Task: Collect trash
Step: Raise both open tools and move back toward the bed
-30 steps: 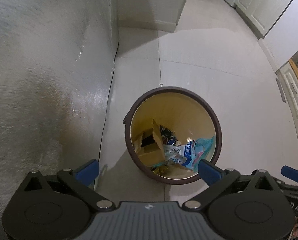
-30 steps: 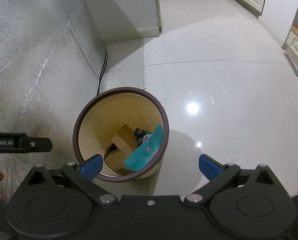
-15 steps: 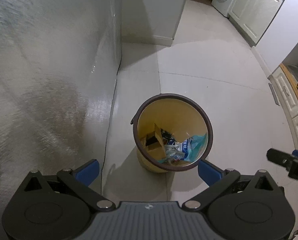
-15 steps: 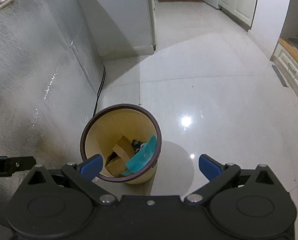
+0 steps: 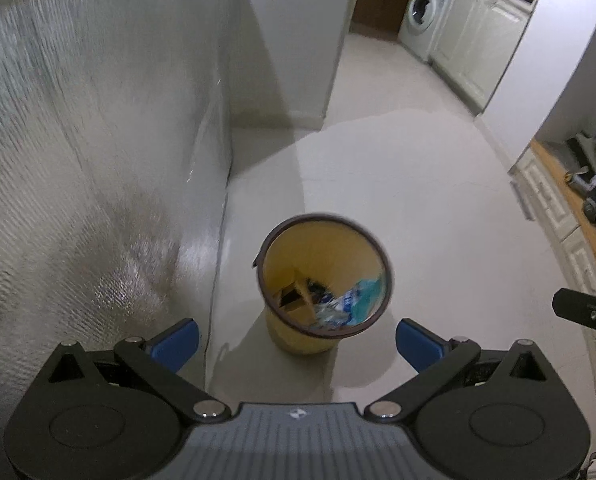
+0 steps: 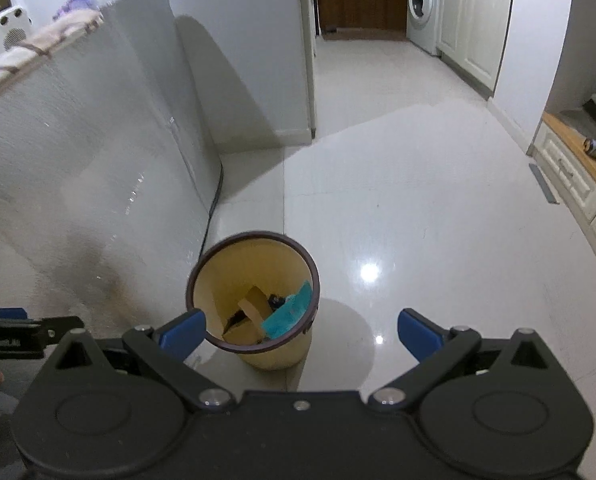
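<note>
Nearest me, my left claw (image 5: 293,332) stands wide with nothing between its blue fingertips, and my right claw (image 6: 300,330) is just as wide and just as bare. Over the last second I have pulled both up and back — the bin (image 5: 325,280) that filled the lower view now sits smaller and further below on the floor (image 5: 418,208). It stands upright just beside the silver sheet (image 5: 97,160), with a cardboard box (image 6: 253,308), a teal wrapper (image 6: 289,314) and a crinkled blue-and-white packet (image 5: 338,304) lying inside. I judge that drop is finished — both claws are free for the next piece. Further off the floor runs bare toward the washing machine (image 6: 422,4); I see no loose trash on it.
</note>
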Action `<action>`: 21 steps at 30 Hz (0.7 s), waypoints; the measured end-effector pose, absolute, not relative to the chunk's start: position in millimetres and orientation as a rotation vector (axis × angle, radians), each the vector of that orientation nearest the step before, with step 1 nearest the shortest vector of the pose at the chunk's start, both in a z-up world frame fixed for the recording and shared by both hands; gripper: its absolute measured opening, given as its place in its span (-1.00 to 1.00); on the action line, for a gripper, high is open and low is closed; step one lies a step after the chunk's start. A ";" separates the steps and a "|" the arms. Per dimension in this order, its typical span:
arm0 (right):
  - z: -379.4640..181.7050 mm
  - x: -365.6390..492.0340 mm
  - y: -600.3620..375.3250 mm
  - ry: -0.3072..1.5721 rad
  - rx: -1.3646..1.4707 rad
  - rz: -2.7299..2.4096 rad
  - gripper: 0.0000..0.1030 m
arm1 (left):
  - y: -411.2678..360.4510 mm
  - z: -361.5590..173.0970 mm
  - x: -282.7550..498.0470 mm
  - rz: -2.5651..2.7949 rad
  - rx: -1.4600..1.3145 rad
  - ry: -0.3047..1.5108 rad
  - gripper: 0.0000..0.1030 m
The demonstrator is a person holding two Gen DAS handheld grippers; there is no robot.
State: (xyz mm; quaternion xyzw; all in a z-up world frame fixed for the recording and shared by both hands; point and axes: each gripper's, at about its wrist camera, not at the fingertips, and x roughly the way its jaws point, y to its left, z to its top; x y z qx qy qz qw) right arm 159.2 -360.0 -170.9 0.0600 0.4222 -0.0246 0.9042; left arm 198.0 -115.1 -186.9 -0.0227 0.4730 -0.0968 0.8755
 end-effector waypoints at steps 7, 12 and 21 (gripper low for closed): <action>-113.9 121.5 -361.7 0.761 0.117 -0.055 1.00 | -114.7 -132.1 165.5 -0.254 -0.069 0.857 1.00; -74.6 98.3 -358.8 0.678 0.093 -0.060 1.00 | -109.4 -86.8 138.6 -0.298 -0.085 0.754 1.00; -4.5 55.2 -342.7 0.540 0.065 -0.041 1.00 | -89.7 -10.2 84.1 -0.355 -0.101 0.548 1.00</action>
